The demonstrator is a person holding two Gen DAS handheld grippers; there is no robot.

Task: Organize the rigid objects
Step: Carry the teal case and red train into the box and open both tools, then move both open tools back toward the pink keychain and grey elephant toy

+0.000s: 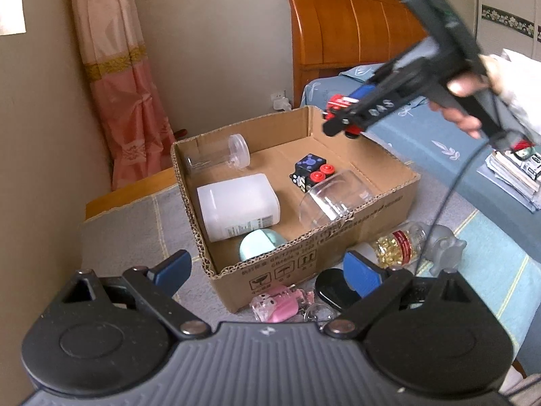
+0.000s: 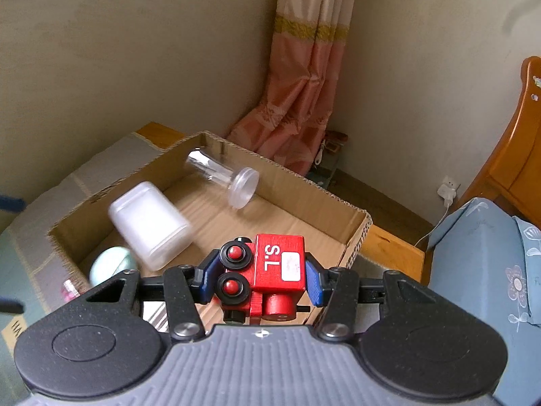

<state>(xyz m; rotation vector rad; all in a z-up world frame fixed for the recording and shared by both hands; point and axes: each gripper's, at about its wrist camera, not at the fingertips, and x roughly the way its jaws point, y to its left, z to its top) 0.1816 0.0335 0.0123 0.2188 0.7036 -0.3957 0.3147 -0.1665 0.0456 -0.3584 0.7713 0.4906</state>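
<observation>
An open cardboard box [image 1: 338, 237] sits on the carpet and holds a white plastic jar [image 1: 236, 206], a clear lidded jar [image 1: 219, 157], a clear cup [image 1: 334, 198], a black toy block with red wheels [image 1: 311, 172] and a pale green ball [image 1: 260, 243]. My right gripper [image 2: 260, 277] is shut on a red toy train [image 2: 270, 270] marked "S.L", above the box's right side; it shows in the left wrist view [image 1: 341, 118] too. My left gripper [image 1: 267, 270] is open and empty, low at the box's near corner.
On the floor by the box lie a pink toy [image 1: 277, 304], a black oval case [image 1: 331, 287], a bottle of yellow capsules [image 1: 399, 240] and a grey figurine [image 1: 446, 250]. A blue-covered bed [image 1: 422, 128] with a wooden headboard stands right; a pink curtain [image 1: 125, 84] hangs behind.
</observation>
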